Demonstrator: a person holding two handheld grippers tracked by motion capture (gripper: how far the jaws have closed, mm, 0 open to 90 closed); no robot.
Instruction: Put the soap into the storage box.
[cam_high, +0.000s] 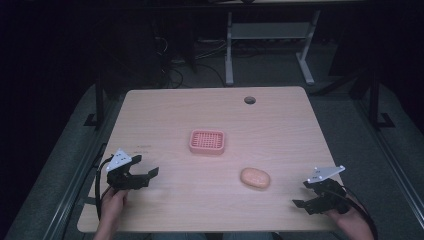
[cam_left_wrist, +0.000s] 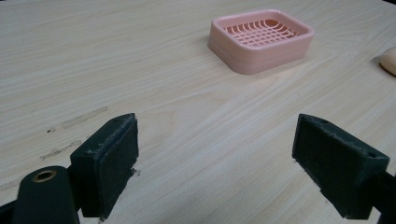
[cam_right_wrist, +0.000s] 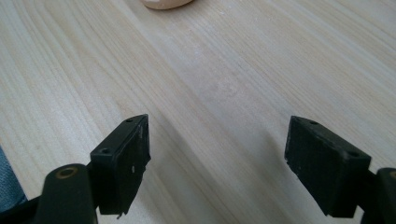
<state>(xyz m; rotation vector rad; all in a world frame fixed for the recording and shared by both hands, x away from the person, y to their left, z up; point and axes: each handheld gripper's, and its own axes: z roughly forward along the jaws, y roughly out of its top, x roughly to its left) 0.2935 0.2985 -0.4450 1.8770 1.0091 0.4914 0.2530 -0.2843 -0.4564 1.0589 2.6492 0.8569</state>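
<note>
A pale wooden table (cam_high: 280, 130) stands in a dark room. The soap (cam_high: 255, 178) lies beyond both grippers' spread, empty jaws, near the pink soap dish (cam_high: 207, 141).

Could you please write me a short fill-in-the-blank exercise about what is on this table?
1. The pink soap dish has nothing inside, so it is ____.
2. The bar of soap lies nearer the ____ gripper.
3. The left gripper has its jaws ____, nothing between them.
4. The table top is made of ____.

Missing words: empty; right; open; wood
</note>
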